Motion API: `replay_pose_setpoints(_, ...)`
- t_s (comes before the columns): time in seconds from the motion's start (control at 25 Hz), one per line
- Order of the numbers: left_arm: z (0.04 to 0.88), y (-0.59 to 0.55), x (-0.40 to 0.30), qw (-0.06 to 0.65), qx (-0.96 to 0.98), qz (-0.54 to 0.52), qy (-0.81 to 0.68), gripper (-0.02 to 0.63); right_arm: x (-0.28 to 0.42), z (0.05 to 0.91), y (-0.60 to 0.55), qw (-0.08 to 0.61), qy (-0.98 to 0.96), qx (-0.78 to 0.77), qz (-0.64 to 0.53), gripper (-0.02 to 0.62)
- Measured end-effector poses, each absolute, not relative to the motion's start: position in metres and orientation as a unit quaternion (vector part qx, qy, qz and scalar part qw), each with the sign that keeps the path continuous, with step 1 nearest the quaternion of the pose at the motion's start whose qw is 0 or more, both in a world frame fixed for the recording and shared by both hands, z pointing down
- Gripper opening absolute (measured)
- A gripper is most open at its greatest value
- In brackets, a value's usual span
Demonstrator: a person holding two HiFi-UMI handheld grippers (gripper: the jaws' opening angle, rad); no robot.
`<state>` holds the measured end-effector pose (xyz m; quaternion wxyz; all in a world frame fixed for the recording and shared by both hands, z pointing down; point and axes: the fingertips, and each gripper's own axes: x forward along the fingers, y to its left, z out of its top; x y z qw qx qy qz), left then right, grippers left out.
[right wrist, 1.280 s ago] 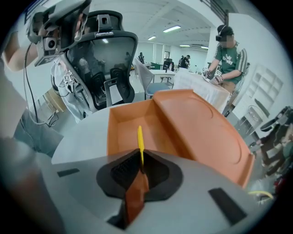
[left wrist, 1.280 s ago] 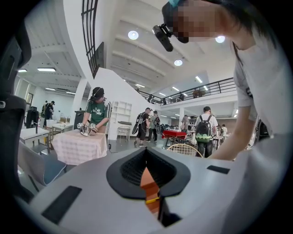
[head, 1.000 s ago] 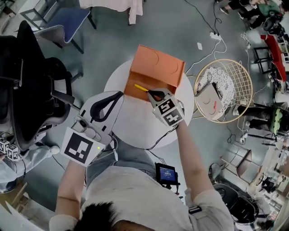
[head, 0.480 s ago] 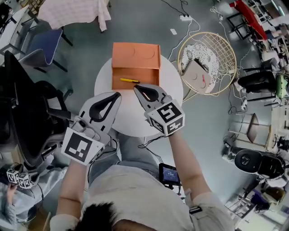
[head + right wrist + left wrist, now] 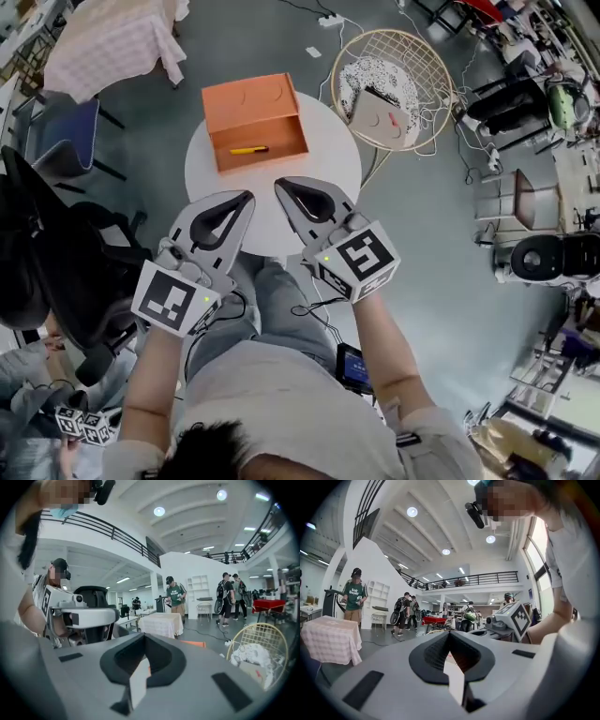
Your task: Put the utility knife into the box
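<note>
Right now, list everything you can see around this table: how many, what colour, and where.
box: one, orange, open, on the table's far side.
utility knife: one, yellow, lying inside the box.
round table: one, white, in front of the person.
wire basket chair: one, cream, on the floor beyond the table to the right, with a patterned cushion in it.
checked cloth: one, pink, draped over a table at far left.
office chair: one, black, at the person's left.
left claw: one, grey, shut and empty, over the table's near edge.
right claw: one, grey, shut and empty, beside the left claw.
</note>
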<state>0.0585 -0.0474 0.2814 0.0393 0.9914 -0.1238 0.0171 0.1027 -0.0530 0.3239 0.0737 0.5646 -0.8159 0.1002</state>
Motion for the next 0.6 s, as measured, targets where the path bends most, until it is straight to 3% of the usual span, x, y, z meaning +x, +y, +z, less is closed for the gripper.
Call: replay_pose_setpoints(0.6,0.266,0.029,0.049,0.010,0.999,0.005,-0.038,0.009,0.071,0.268,0.045,0.001,-0.781,0.622,0.051,0.006)
